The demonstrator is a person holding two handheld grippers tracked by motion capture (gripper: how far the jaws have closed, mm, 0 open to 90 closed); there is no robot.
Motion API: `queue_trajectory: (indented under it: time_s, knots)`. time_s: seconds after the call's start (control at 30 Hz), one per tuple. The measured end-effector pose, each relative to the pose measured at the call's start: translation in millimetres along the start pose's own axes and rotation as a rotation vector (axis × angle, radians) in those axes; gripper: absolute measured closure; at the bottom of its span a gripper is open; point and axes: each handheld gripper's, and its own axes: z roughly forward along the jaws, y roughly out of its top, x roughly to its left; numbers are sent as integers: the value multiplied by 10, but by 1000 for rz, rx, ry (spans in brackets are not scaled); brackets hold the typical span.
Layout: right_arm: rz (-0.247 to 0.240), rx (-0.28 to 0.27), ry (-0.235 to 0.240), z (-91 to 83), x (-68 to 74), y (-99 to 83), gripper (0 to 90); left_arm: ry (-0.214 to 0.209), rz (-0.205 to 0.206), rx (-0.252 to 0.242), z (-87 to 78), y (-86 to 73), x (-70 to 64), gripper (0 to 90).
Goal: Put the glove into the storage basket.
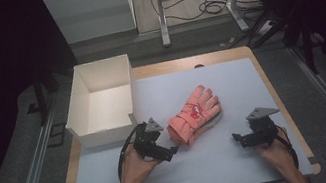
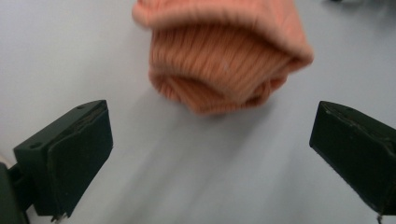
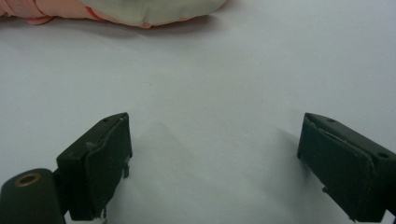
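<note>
A pair of salmon-pink knit gloves (image 1: 194, 115) lies stacked in the middle of the pale grey mat (image 1: 231, 84), fingers pointing to the far right. My left gripper (image 1: 173, 151) is just in front of the ribbed cuff (image 2: 224, 60), open, jaws wide apart and nothing between them (image 2: 210, 123). My right gripper (image 1: 238, 140) rests low over the mat to the right of the gloves, also open and empty (image 3: 215, 128). In the right gripper view the edge of the gloves (image 3: 140, 11) shows at the top, well beyond the jaws.
An open white cardboard box (image 1: 102, 102) stands at the mat's back left, close to my left gripper. The wooden table edge (image 1: 278, 96) frames the mat. Bare mat lies in front of and right of the gloves.
</note>
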Motion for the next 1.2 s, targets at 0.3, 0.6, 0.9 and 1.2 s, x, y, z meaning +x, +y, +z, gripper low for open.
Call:
queue_trajectory:
  time_s: [0.3,0.6,0.9,1.2]
  knots:
    - [-2,-2,0,0,-2,-4,102,-24,45,17,51,418,17,0]
    - [1,-3,4,0,-6,-5,102,-29,115,67,306,800,-24,0]
    - [2,-3,6,1,-10,-5,104,-18,135,130,664,975,-4,0]
    - [3,-3,6,1,-11,-4,104,-38,127,207,945,915,42,0]
